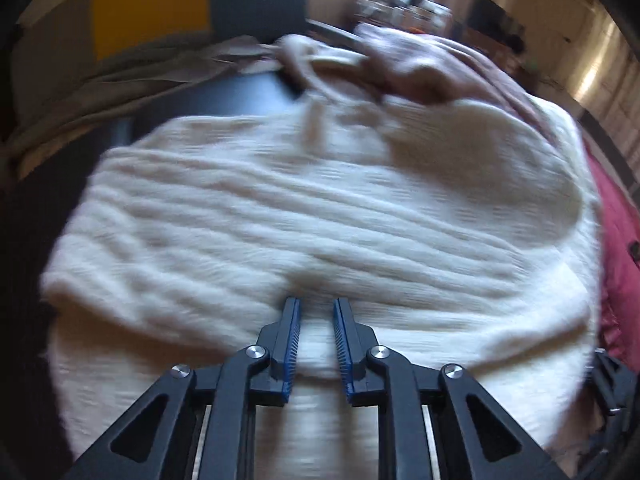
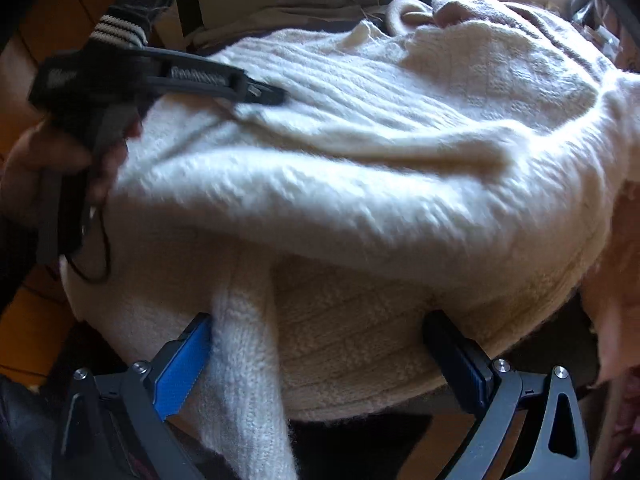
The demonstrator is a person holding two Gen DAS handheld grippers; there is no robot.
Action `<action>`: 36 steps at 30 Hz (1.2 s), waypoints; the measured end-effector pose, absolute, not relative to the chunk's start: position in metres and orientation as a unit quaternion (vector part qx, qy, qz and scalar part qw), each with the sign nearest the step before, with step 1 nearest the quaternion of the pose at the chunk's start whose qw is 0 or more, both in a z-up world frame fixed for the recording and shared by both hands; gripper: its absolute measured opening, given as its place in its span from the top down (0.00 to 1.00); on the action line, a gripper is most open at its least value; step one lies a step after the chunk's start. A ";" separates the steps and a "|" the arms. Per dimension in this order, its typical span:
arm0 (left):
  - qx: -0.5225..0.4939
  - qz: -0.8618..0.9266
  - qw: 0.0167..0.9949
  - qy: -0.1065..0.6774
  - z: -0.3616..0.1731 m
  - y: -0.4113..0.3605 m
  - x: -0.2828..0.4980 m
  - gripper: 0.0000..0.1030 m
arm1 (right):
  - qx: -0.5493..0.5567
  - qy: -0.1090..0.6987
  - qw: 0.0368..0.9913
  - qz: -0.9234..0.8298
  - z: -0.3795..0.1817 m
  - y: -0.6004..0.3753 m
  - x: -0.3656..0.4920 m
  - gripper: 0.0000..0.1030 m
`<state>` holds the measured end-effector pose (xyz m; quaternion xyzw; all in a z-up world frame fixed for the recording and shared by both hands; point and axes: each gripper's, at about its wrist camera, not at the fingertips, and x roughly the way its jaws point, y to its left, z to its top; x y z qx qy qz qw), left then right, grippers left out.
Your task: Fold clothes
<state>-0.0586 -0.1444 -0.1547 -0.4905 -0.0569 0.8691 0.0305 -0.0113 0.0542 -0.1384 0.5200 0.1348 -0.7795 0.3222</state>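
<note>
A cream ribbed knit sweater lies spread and partly folded, filling both views. My left gripper hovers over its near fold, jaws a narrow gap apart, with nothing between them. It also shows in the right wrist view, resting on the sweater's far left. My right gripper is wide open at the sweater's near edge. A sleeve hangs down just beside its left finger. The sweater's lower hem lies between the two fingers.
A pink garment lies bunched at the sweater's far end. A grey-brown cloth lies at the far left, a dark red fabric at the right. A dark surface shows beyond the sweater. A yellow panel stands behind.
</note>
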 end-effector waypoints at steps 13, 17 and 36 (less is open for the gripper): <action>-0.431 0.895 0.079 0.078 -0.095 -0.137 -0.012 0.74 | 0.504 0.133 0.286 -0.804 -0.139 0.050 0.008 0.00; -0.502 0.838 0.205 0.060 -0.110 -0.109 -0.039 0.68 | 0.500 0.132 0.288 -0.806 -0.137 0.047 0.013 0.00; -0.421 0.886 0.101 -0.165 -0.085 -0.240 -0.021 0.96 | 0.474 0.125 0.293 -0.821 -0.133 0.058 0.030 0.00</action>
